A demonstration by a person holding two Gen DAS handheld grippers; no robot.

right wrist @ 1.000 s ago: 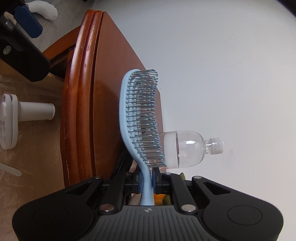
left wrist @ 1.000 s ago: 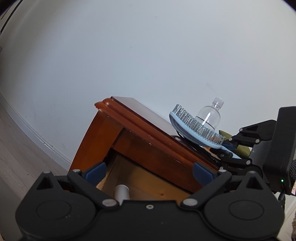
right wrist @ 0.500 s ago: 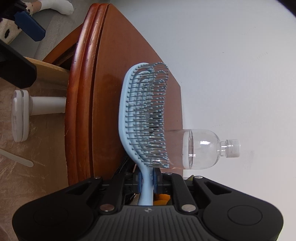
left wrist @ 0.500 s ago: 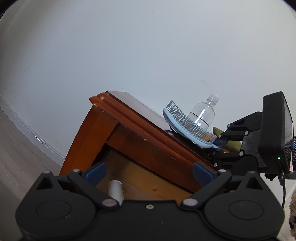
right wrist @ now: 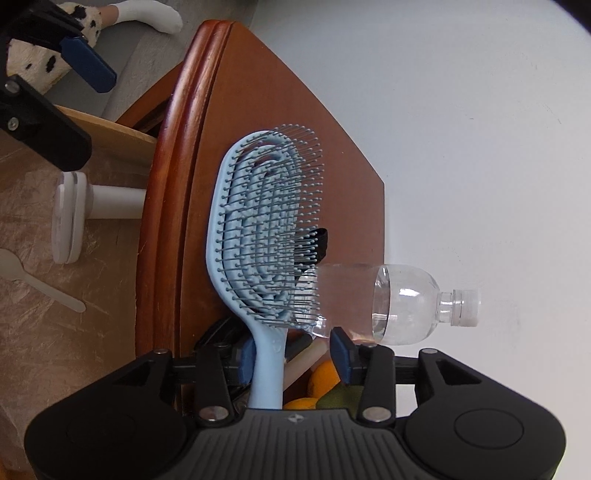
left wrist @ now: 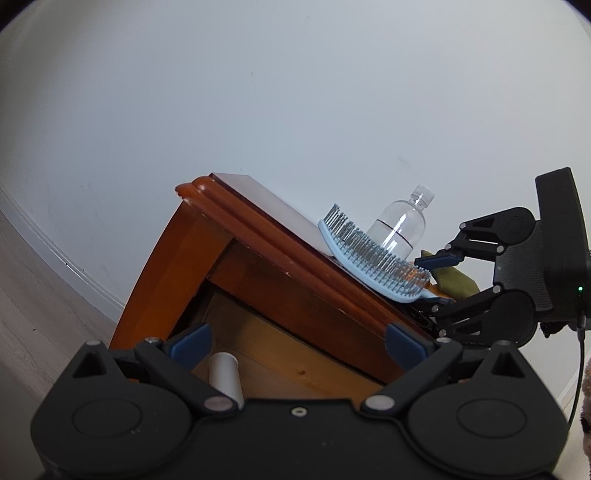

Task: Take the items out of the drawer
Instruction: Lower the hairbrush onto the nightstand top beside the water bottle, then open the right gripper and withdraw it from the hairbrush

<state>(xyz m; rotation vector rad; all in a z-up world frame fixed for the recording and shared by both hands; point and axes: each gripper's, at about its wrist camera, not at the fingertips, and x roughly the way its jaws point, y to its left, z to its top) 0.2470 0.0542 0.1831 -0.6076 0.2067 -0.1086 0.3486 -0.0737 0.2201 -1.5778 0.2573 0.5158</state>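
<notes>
Pale blue plastic, the hairbrush (right wrist: 266,236) lies on the reddish wooden table (right wrist: 343,147), bristles facing away from the tabletop, its handle running back between the jaws of the right gripper (right wrist: 293,356). Those jaws are opening: one blue pad sits against the handle's side while the other stands clear of it, so the brush is no longer clamped. Just beyond the brush a clear plastic bottle (right wrist: 406,302) stands on the tabletop, with a black band (right wrist: 317,245) lying beside the bristles. Oranges (right wrist: 323,374) and something green show close under the right gripper.

The left gripper (left wrist: 297,345) has its jaws spread wide with nothing between them, pointing at the open drawer (left wrist: 295,354) under the tabletop. Inside the drawer lie a white handheld fan (right wrist: 92,212) and a white plastic spoon (right wrist: 33,280). A white-socked foot (right wrist: 147,14) shows on the floor at the top of the right wrist view.
</notes>
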